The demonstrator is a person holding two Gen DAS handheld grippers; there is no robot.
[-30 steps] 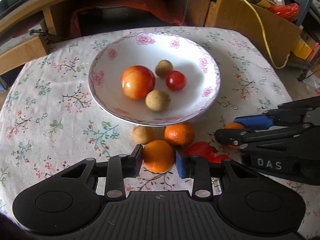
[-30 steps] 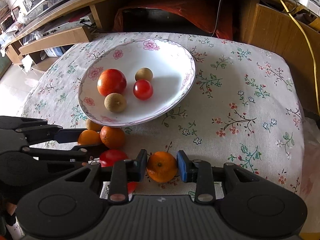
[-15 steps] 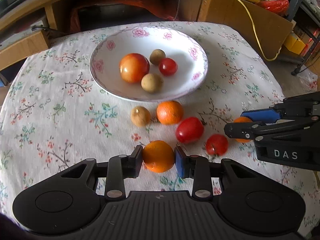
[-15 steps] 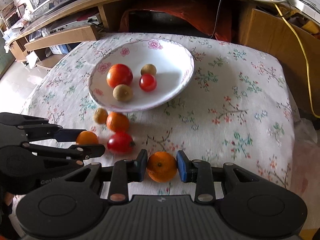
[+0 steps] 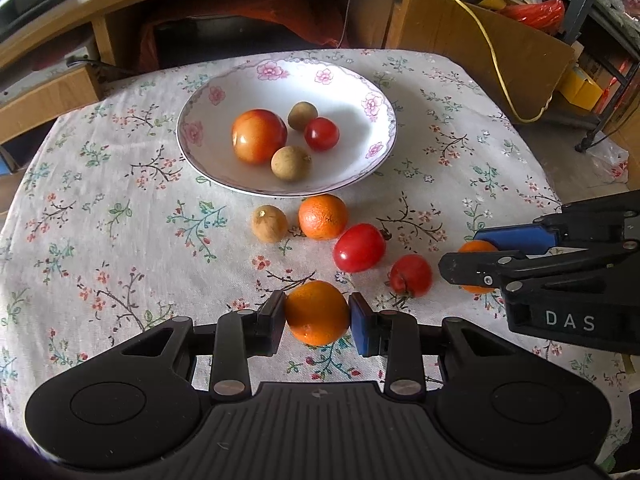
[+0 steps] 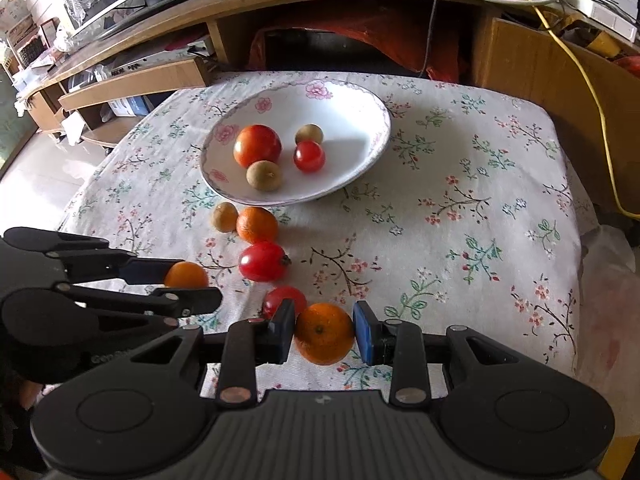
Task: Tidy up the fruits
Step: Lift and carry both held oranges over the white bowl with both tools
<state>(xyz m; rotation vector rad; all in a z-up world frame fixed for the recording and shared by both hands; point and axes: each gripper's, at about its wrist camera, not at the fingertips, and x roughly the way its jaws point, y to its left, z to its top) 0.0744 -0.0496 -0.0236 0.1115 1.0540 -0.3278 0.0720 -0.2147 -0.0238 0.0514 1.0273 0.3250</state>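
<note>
Fruit counts eleven pieces in all. Four lie in the bowl (image 5: 384, 136): one large red-orange tomato (image 5: 259, 141), one small red tomato (image 5: 321, 133) and two brown longans, one toward the bowl's far side (image 5: 302, 115) and one at its near side (image 5: 291, 163). The bowl is white with pink flowers on its rim and sits toward the far edge of the worktop (image 5: 120, 208), which is covered by a floral cloth.

Five pieces lie loose on the cloth, starting just off the bowl's near rim and trailing toward the near edge: one longan (image 5: 269, 223), one orange (image 5: 323, 216) just beside it, one oval red tomato (image 5: 359, 247) whose long axis runs roughly side to side, its stem end to the right in the right wrist view (image 6: 262, 261), and one smaller red tomato (image 5: 411, 275).

The remaining two are oranges, one in each hand-held gripper. The left hand-held gripper (image 5: 317, 317) clamps an orange (image 5: 317, 312) between its two pads near the near edge. The right hand-held gripper (image 6: 325, 332) pinches the other orange (image 6: 325, 333) likewise, its stem dimple facing up and toward the camera. Both oranges are round, glossy and evenly coloured. Whether either one touches the cloth cannot be told.
</note>
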